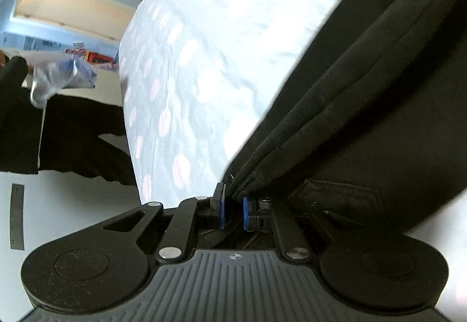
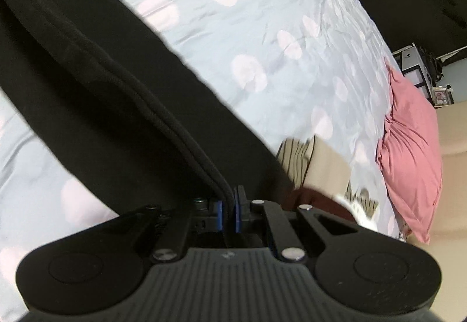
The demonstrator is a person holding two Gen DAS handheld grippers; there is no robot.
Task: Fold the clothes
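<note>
A black garment (image 1: pixel 364 94) with a thick stitched hem stretches over the bed. My left gripper (image 1: pixel 232 204) is shut on its hem edge, the cloth pinched between the blue pads. In the right wrist view the same black garment (image 2: pixel 96 88) runs from the upper left down into my right gripper (image 2: pixel 229 209), which is shut on the doubled hem. The cloth looks pulled taut between both grippers and lifted off the bedspread.
A pale blue bedspread with pink spots (image 2: pixel 262 30) covers the bed (image 1: pixel 204 45). A pink pillow (image 2: pixel 411 152) lies at the right. Folded beige striped and dark red clothes (image 2: pixel 315 173) sit beside my right gripper. Shelves and floor clutter (image 1: pixel 67 71) show at left.
</note>
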